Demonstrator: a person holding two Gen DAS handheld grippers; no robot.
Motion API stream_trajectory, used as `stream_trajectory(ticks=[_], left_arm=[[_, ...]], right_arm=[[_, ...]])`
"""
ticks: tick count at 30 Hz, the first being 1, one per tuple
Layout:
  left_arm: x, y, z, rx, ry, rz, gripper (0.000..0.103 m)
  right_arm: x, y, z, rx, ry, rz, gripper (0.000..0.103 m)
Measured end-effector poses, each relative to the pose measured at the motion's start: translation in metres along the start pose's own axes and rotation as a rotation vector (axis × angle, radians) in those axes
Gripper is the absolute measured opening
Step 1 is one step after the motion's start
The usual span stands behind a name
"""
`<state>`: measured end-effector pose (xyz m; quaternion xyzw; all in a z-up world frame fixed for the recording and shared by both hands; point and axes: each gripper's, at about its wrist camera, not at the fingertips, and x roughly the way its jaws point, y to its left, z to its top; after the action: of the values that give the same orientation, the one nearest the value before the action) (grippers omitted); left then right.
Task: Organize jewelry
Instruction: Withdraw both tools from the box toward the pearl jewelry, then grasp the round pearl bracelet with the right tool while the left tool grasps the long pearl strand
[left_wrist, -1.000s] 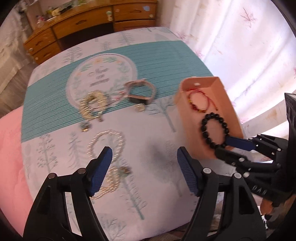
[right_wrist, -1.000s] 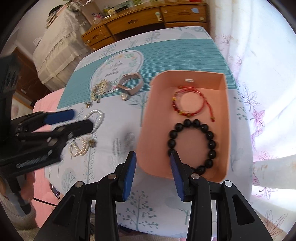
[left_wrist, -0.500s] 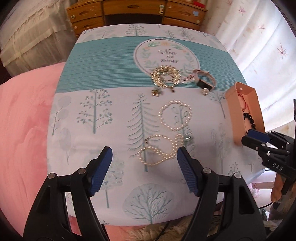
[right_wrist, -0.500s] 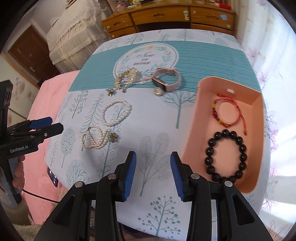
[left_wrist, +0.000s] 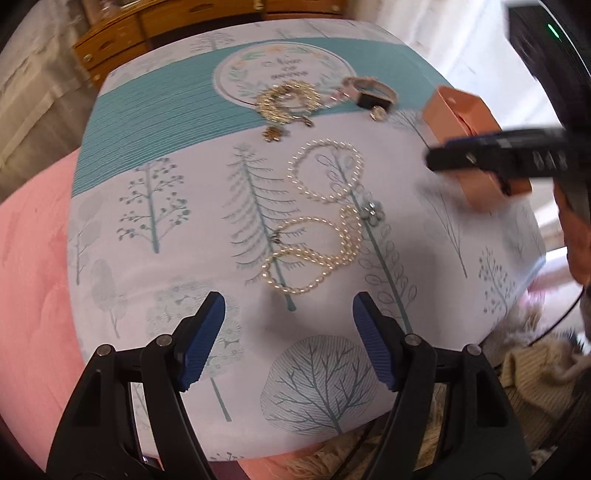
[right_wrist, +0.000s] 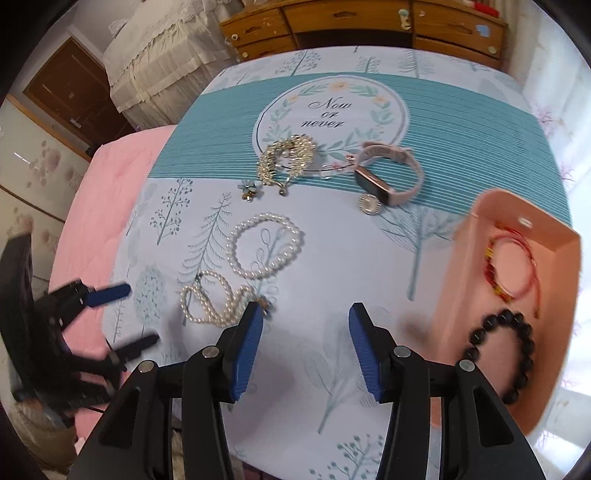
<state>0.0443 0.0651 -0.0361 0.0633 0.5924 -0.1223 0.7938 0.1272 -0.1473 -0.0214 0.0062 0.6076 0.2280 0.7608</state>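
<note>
The cloth-covered surface (right_wrist: 461, 122), printed with pale trees and a teal band, carried everything. At its right edge sat the peach open-topped box (right_wrist: 448, 295), holding a black bead bracelet (right_wrist: 502, 358) and a red cord bracelet (right_wrist: 511, 267). Both claws hung over the near edge holding nothing: the left claw (left_wrist: 288, 339) gaped wide, the right claw (right_wrist: 306, 345) had just been opening. A tangled pearl strand (left_wrist: 314, 254) lay just beyond the left claw, with a round pearl bracelet (left_wrist: 327, 170) farther off.

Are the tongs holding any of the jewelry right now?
No. The left tongs and right tongs are both open and empty above the tree-patterned tablecloth.
</note>
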Motion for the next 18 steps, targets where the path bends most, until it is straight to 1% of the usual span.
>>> stream_trajectory(ticks=[4,8,12,14,15,16,17,18], left_arm=[[0.012,-0.014,0.006,0.124,-0.003,0.015,0.07],[0.019,-0.027,0.015,0.24,-0.008,0.005,0.07],[0.024,-0.037,0.022,0.316,-0.004,-0.001,0.07],[0.025,-0.04,0.024,0.337,0.002,-0.028,0.07],[0.026,-0.04,0.025,0.343,0.002,-0.039,0.07],[0.026,-0.042,0.025,0.353,0.002,-0.051,0.07],[0.026,-0.043,0.024,0.365,0.002,-0.057,0.07],[0.027,-0.044,0.023,0.372,0.003,-0.057,0.07]], right_arm=[[0.026,0.005,0.018,0.023,0.052,0.029,0.049],[0.053,0.003,0.037,0.068,0.084,-0.004,0.049],[0.073,0.006,0.052,0.06,0.085,-0.078,0.049],[0.082,0.013,0.056,0.023,0.084,-0.119,0.049],[0.084,0.018,0.057,-0.011,0.069,-0.144,0.049],[0.088,0.024,0.058,-0.047,0.073,-0.175,0.049],[0.091,0.029,0.059,-0.079,0.062,-0.206,0.048],[0.093,0.034,0.058,-0.111,0.053,-0.243,0.042]])
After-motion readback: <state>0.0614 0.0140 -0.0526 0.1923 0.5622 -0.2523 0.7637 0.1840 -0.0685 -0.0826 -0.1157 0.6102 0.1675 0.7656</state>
